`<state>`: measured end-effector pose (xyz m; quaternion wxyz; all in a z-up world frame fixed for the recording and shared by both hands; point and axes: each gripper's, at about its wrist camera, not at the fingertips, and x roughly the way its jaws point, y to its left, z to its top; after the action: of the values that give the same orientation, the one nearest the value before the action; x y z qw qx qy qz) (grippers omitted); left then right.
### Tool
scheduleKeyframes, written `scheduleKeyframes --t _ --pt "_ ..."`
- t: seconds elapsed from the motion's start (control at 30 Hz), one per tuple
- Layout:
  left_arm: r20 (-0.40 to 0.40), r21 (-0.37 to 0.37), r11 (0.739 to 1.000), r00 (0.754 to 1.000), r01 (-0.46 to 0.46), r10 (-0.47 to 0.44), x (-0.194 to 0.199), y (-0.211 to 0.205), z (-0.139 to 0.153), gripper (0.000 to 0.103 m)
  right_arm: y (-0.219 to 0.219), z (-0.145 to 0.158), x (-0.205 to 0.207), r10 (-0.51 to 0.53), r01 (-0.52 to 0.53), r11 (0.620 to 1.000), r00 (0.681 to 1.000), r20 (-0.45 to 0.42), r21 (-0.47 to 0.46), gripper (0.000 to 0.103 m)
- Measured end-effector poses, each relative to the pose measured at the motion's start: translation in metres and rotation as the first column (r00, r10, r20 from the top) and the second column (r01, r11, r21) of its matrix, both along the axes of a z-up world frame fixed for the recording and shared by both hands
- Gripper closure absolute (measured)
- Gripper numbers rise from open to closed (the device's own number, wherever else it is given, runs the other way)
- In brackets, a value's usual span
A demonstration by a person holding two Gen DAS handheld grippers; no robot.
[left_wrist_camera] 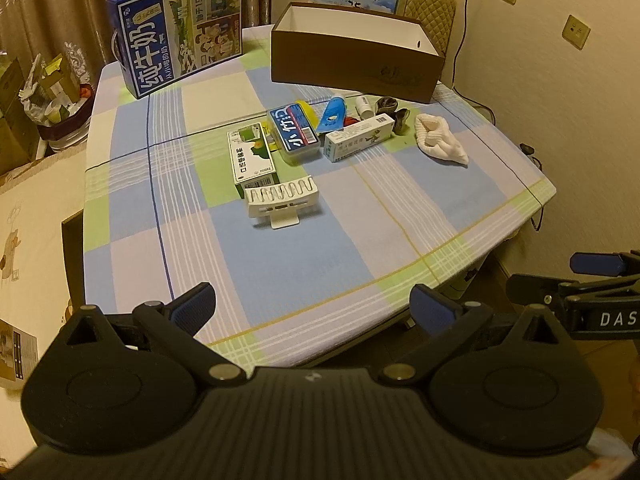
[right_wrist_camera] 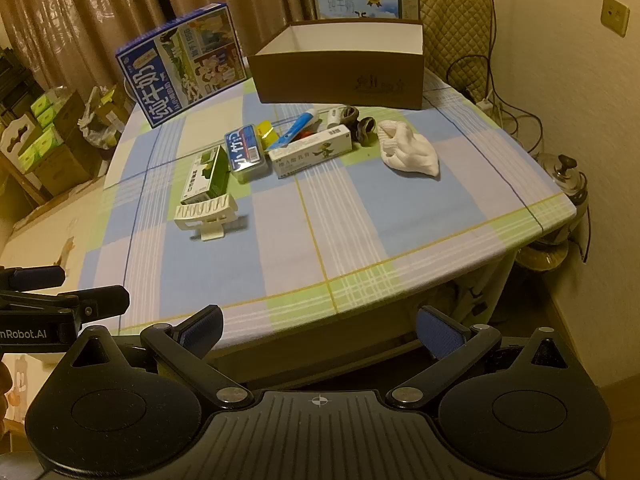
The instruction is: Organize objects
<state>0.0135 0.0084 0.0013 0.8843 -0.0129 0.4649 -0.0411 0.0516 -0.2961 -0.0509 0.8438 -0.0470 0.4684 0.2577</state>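
Both the left gripper [left_wrist_camera: 312, 308] and the right gripper [right_wrist_camera: 318, 330] hover side by side at the near edge of the checked tabletop [right_wrist_camera: 280, 248], jaws spread wide and holding nothing. Farther in lies a white slotted rack [left_wrist_camera: 282, 198], touching a green-and-white carton [left_wrist_camera: 252, 158]. Beyond sit a clear case with a blue label [left_wrist_camera: 296, 132], a long white carton [left_wrist_camera: 358, 136] and a white cloth [right_wrist_camera: 410, 152]. At the far side stands an open brown box [left_wrist_camera: 356, 54], with a blue milk carton [left_wrist_camera: 180, 30] to its left.
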Motion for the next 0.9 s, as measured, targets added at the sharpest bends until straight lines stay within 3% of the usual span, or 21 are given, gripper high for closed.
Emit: scheduleKeyframes --t 0.9 --pt "-0.004 0.004 0.999 0.999 0.037 -0.037 0.023 0.009 0.001 0.001 0.019 -0.001 0.019 -0.011 0.011 1.000 1.000 -0.012 -0.002 0.002"
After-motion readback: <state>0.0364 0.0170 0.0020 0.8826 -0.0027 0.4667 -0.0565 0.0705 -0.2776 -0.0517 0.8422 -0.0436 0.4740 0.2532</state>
